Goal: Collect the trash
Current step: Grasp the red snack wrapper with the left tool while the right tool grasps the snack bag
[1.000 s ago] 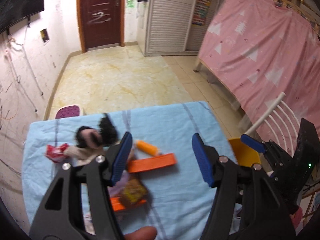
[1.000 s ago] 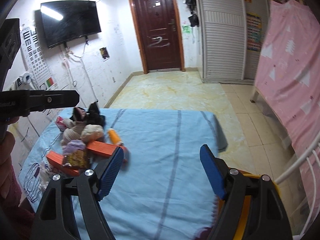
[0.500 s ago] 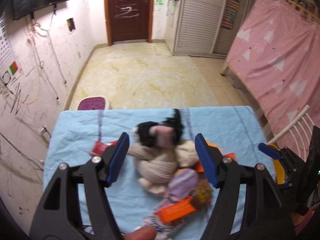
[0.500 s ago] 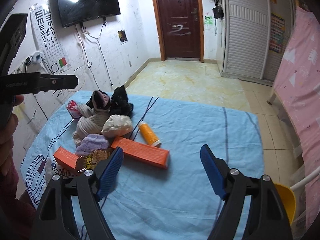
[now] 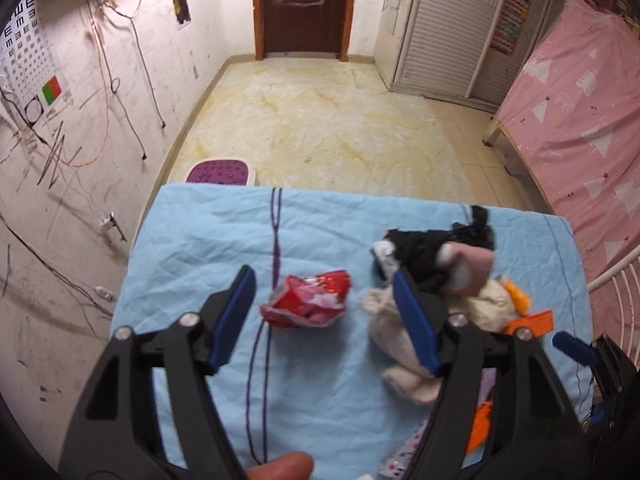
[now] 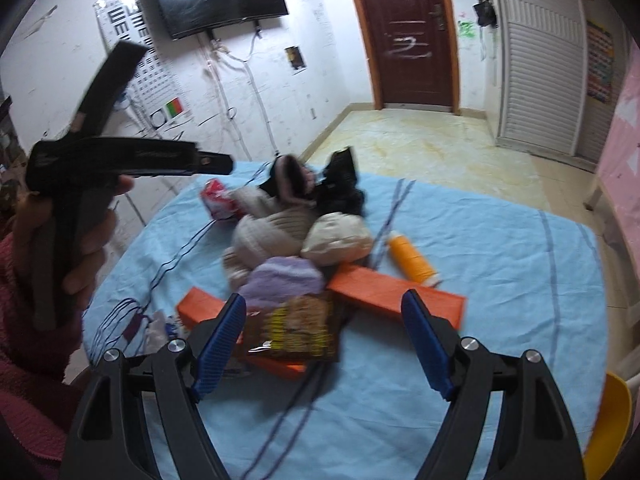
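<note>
A crumpled red wrapper (image 5: 308, 300) lies on the blue-covered table (image 5: 208, 240); it also shows in the right wrist view (image 6: 216, 200). My left gripper (image 5: 324, 320) is open and empty, above the table with the wrapper between its fingers' line of sight. My right gripper (image 6: 322, 340) is open and empty, just above a brown and yellow snack packet (image 6: 296, 328). An orange bottle (image 6: 412, 258) and orange boxes (image 6: 396, 294) lie by a pile of rolled socks (image 6: 280, 228).
Black and pink cloth (image 5: 440, 256) and cream socks (image 5: 400, 340) lie right of the wrapper. A yellow bin (image 6: 608, 424) stands at the table's right edge. A purple stool (image 5: 222, 170) stands on the floor beyond. The pink bed (image 5: 580, 120) is at the right.
My left gripper has swung left, from over the sock pile to the red wrapper. My right gripper has moved forward and left, down towards the snack packet.
</note>
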A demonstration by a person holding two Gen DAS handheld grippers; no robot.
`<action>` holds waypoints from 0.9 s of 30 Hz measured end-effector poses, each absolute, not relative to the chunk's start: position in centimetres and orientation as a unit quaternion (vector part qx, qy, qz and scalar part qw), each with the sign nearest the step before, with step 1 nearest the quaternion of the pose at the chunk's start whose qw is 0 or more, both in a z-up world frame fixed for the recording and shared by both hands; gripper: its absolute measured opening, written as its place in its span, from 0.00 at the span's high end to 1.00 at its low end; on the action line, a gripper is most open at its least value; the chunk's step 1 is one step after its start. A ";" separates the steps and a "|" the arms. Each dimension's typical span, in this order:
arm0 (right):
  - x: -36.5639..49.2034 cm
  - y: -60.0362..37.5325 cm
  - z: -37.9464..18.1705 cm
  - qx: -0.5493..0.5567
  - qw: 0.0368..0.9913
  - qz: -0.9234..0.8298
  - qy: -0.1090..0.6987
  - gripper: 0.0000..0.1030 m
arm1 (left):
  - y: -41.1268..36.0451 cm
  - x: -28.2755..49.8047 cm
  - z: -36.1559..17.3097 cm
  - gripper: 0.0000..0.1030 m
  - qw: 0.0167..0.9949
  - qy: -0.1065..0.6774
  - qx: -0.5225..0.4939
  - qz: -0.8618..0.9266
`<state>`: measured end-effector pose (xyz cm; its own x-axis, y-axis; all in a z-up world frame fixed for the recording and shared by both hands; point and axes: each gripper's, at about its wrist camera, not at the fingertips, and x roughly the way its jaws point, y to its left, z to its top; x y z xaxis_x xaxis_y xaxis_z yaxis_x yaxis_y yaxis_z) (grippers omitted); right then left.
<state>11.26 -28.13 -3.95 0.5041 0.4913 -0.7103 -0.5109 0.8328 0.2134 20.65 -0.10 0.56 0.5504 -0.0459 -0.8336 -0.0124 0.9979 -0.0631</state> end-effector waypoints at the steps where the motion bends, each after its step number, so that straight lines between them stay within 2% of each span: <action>1: 11.2 -27.7 -4.2 -0.014 0.864 0.293 0.409 0.29 | -0.1 20.7 0.4 0.28 0.879 0.476 -0.031 -0.009; 18: 12.3 -27.4 -6.2 0.036 0.834 0.327 0.444 0.31 | 1.7 22.7 -3.8 0.27 0.848 0.525 -0.070 -0.013; 19: 12.2 -27.4 -6.2 0.037 0.833 0.329 0.444 0.31 | 1.7 22.7 -3.9 0.29 0.846 0.527 -0.073 -0.015; 20: 12.2 -27.4 -6.1 0.038 0.832 0.332 0.443 0.33 | 1.7 22.8 -4.1 0.38 0.845 0.530 -0.075 -0.017; 22: 12.3 -27.5 -6.1 0.044 0.829 0.337 0.444 0.40 | 1.7 23.0 -4.5 0.46 0.838 0.539 -0.075 -0.024; 25: 12.3 -27.7 -6.0 0.051 0.826 0.344 0.444 0.55 | 1.6 22.6 -4.8 0.56 0.844 0.533 -0.054 -0.018; 27: 12.3 -27.7 -5.8 0.047 0.830 0.339 0.440 0.66 | 1.3 22.3 -4.8 0.66 0.848 0.529 -0.044 -0.014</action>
<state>12.30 -27.69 -5.80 0.3831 0.6034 -0.6993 -0.5212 0.7663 0.3757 22.26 1.29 -4.75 0.4406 -0.0697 -0.8950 -0.0236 0.9957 -0.0892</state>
